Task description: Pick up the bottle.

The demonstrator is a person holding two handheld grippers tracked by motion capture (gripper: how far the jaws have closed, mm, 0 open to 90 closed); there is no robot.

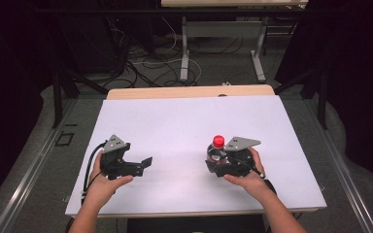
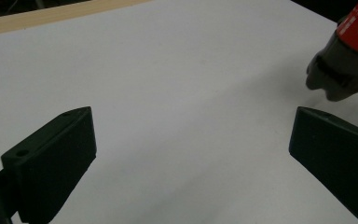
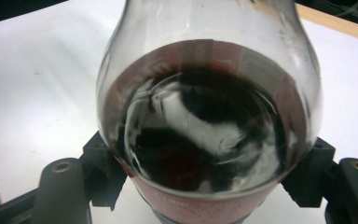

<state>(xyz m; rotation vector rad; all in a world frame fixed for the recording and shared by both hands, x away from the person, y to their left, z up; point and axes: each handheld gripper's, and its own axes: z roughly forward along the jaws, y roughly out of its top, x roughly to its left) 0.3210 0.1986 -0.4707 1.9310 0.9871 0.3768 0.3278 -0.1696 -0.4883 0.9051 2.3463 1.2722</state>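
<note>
A cola bottle [image 1: 217, 148] with a red cap and a red label stands at the right of the white table top [image 1: 184, 121]. It holds dark liquid. My right gripper [image 1: 217, 162] is shut on its body, and in the right gripper view the bottle [image 3: 209, 116] sits close up between the two black pads [image 3: 100, 163] of my right gripper [image 3: 209, 186]. At the left, my left gripper [image 1: 144, 166] points right toward the bottle and is open with nothing between its fingers. In the left gripper view my left gripper [image 2: 193, 126] stands wide apart and the bottle [image 2: 349, 56] hangs tilted at the upper right, its base just above the table.
A wooden strip [image 1: 189, 91] runs along the table's far edge. Beyond it are the metal legs of another table [image 1: 184, 53] and loose cables [image 1: 150, 63] on the floor. Dark curtains close off both sides.
</note>
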